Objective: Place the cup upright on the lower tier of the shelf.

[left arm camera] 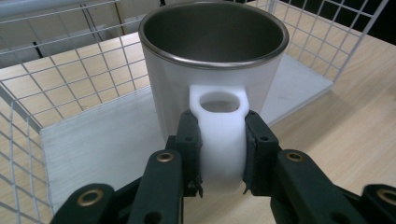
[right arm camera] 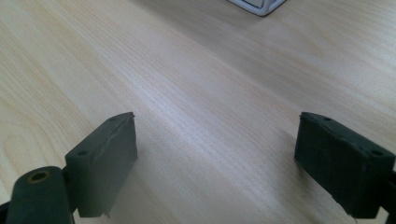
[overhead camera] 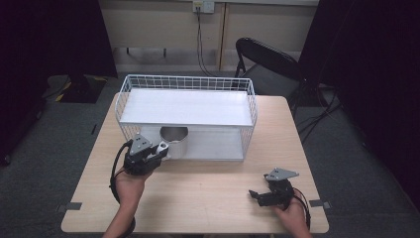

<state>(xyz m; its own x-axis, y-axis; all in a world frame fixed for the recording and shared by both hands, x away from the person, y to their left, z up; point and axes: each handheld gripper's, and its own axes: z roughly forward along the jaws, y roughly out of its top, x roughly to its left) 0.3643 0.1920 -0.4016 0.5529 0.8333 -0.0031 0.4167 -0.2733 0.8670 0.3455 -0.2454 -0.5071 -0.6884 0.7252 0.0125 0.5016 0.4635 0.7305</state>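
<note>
Mug [left arm camera: 212, 70] sits at the front edge of the lower shelf [left arm camera: 93, 144] in the white wire rack [overhead camera: 187, 84], at about 10 o'clock on the table [overhead camera: 208, 188], with the left gripper [left arm camera: 223, 161] pinching its white handle [left arm camera: 219, 135]. I think putting it in or taking it out is only half done, and letting go or lifting is left. The left gripper view shows this tight pinch, while the high view shows the right gripper [overhead camera: 258, 195] spread wide and holding nothing at 5 o'clock.

High view sat above table's near edge, facing forward and down, far enough to take in whole table [overhead camera: 208, 198] and wire rack [overhead camera: 187, 116]. Left gripper view looked along its jaws, very close on mug [left arm camera: 212, 60] at rack's lower shelf; both views shared mug [overhead camera: 174, 140]. Right gripper view faced bare tabletop [right arm camera: 187, 84], close and low.
</note>
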